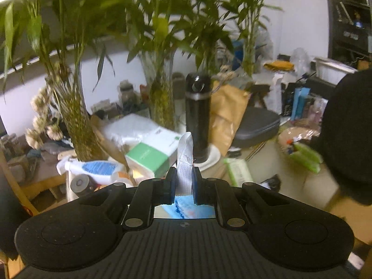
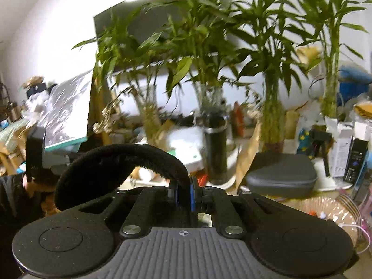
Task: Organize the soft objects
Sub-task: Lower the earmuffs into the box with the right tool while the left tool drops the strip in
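Between left gripper (image 1: 183, 181) fingers: white printed strip (image 1: 185, 160), pinched; right gripper (image 2: 184, 195) grips black fuzzy, seemingly curved band (image 2: 121, 160).

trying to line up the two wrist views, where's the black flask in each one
Left wrist: the black flask stands upright at centre, just above the left gripper.
Right wrist: it stands right of centre, above the right gripper.
Shared landmark: the grey case lies to its right in both.
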